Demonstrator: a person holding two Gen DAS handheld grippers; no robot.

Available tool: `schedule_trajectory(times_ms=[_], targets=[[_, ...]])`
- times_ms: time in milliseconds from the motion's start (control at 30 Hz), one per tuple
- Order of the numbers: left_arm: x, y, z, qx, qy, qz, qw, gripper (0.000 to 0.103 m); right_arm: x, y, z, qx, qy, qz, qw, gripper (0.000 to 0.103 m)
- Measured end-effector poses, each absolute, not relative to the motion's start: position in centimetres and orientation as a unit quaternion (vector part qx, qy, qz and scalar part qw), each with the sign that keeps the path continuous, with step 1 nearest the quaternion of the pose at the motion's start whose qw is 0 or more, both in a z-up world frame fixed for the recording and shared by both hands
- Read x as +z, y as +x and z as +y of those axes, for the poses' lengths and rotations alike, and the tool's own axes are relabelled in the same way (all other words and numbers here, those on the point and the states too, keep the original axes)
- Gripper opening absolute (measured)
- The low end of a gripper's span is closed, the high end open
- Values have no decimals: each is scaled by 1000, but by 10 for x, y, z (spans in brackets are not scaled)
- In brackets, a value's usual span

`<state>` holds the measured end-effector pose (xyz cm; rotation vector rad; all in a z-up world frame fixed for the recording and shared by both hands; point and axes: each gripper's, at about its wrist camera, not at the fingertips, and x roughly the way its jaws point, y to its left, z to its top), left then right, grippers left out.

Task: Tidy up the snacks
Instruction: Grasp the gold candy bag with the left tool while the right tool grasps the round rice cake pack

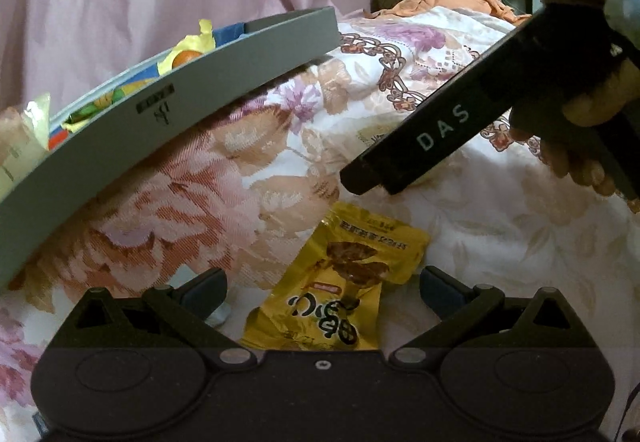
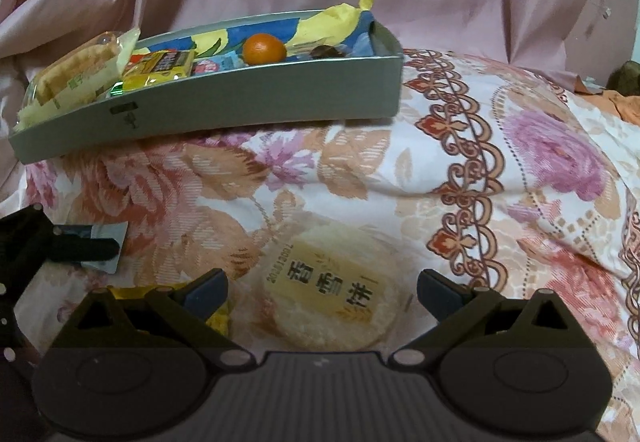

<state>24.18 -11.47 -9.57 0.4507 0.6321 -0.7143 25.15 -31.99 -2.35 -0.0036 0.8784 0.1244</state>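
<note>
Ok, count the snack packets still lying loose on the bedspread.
2. A yellow packet lies between the left hand-held gripper's open fingers; a round rice cracker lies between the right hand-held gripper's. Others may be hidden.

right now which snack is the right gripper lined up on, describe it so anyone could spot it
On the floral bedspread, in front of the grey tray of snacks, a round rice cracker lies flat between the open fingers of the right gripper. It is pale and disc-shaped in clear wrap with a cream label in black characters, unlike the yellow packet beside it.
</note>
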Motion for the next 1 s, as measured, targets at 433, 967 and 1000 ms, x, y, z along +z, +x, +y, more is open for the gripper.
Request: schedule_trajectory(times_ms=[433, 967, 1000], targets=[[-95, 245, -113, -338, 185, 327, 863, 98, -30, 256, -320, 47, 8, 426, 903, 100], [-86, 235, -111, -323, 166, 362, 859, 56, -28, 251, -324, 34, 22, 440, 897, 78], [-85, 233, -111, -319, 162, 365, 859, 56, -28, 251, -324, 34, 24, 441, 896, 77]])
